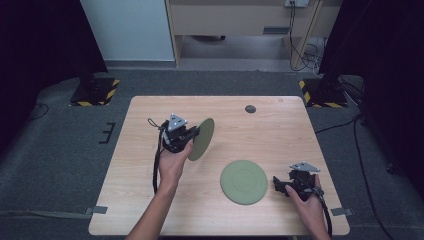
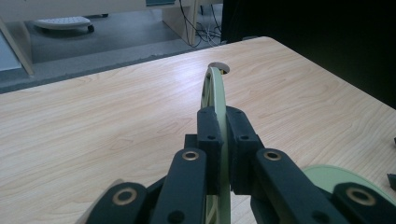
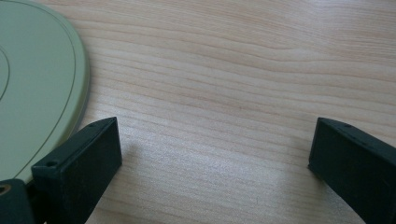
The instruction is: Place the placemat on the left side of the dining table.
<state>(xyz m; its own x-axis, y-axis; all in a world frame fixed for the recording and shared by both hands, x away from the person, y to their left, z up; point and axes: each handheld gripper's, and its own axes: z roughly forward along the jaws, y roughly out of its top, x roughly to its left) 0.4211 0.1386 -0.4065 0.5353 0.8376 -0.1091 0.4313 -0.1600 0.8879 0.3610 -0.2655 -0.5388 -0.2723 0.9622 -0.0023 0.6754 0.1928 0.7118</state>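
Left gripper [image 1: 196, 133]: fingers clenched on the rim of a green plate [image 1: 202, 138], lifted edge-on, clear of the table [image 1: 150, 200].
Grip detail: in the left gripper view the plate [image 2: 217, 93] stands upright between the pads, held near its rim only.
Second plate [image 1: 244, 181]: lies flat near the front of the table, well apart from the lifted one.
Right gripper [image 1: 278, 184]: fingers released, wide, nothing between them, just beside the flat plate's right edge [image 3: 42, 84].
Step in hand (judged): carrying the lifted plate, likely toward the flat one to stack.
Doing it well: keep the pinch firm, roll the plate level before lowering, centre it, let go only once it rests.
Risk: a thin rim grip may swing or slip.
Table: pale wood grain, with a round cable hole [image 1: 250, 108] toward the far edge.
Room: grey carpet, black stands on hazard-striped bases, loose cables.
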